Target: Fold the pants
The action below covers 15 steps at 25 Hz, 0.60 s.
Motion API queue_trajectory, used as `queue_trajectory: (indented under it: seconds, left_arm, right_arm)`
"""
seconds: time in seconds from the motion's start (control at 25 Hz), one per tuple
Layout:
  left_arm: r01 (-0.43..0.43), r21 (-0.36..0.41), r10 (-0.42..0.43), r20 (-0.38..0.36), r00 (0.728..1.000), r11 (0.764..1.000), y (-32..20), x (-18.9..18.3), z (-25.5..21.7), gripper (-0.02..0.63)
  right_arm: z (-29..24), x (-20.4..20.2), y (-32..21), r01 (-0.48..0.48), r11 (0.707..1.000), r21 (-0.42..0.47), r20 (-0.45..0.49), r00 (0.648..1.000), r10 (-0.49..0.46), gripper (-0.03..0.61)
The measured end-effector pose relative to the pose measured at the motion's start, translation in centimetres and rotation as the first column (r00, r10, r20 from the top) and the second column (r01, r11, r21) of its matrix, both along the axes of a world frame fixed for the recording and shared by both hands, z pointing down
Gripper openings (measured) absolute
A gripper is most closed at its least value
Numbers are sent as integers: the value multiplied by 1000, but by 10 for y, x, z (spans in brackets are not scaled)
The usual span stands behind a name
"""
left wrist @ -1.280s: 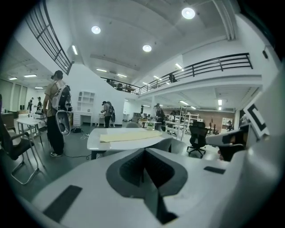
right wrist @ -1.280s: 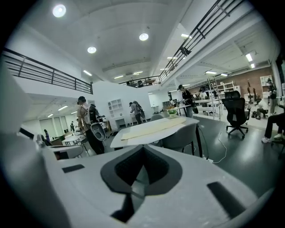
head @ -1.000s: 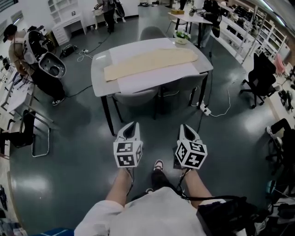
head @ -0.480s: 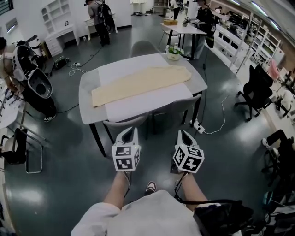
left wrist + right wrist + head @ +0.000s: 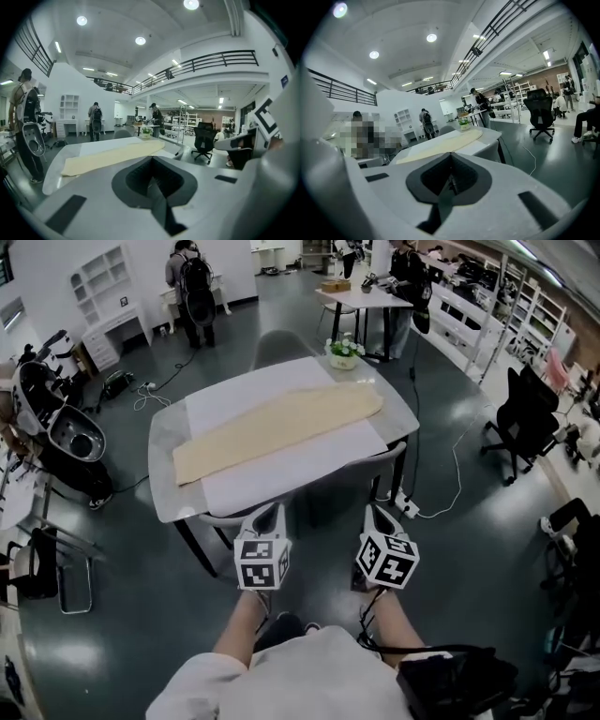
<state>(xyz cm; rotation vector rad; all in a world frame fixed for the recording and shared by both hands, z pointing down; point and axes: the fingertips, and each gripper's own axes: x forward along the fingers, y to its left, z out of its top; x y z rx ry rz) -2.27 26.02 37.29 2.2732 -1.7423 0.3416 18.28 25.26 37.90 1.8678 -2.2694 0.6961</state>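
1. Desk (image 5: 164, 493): grey and rounded, standing ahead of the person in an open workshop floor. Both grippers are short of its near edge.
2. White sheet (image 5: 281, 470): covers most of the desk top, under the garment.
3. Pants (image 5: 281, 418): beige, laid flat and full length on the sheet, running slantwise from the near-left end to the far-right end. No fold is visible in them and nothing touches them.
4. Chair (image 5: 370, 465): tucked at the near side of the desk, between the person and the pants.
5. Left gripper (image 5: 270, 514): clenched and empty. In its own view, the left gripper view, the jaws meet with nothing between them. It aims over the desk edge toward the pants.
6. Right gripper (image 5: 377, 514): clenched and empty too, level beside the left one and apart from it.
7. Flower pot (image 5: 343, 351): small, at the far edge of the desk, just beyond the pants.
8. Step, judged: this is the approach, with folding not yet begun.
9. Next move, judged: close in on the desk, release both grippers, and set one on each end or edge of the pants. Pinch the cloth alone and leave the sheet under it. Then carry one end over the other.
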Motion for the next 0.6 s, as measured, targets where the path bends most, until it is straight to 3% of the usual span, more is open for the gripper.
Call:
queue_trajectory:
  seconds: [0.32,0.6]
  left_arm:
    - [-67,-29,66,-32,997,997,-67,26,21,5]
    - [-94,-4,93,-72,993,996,-161,26,20,5]
  right_arm:
    - [18,17,-54,-50,998,-33,-15,999,50,-7]
    - [11,13,-144,-66,998,-17,-42,997,65,-7]
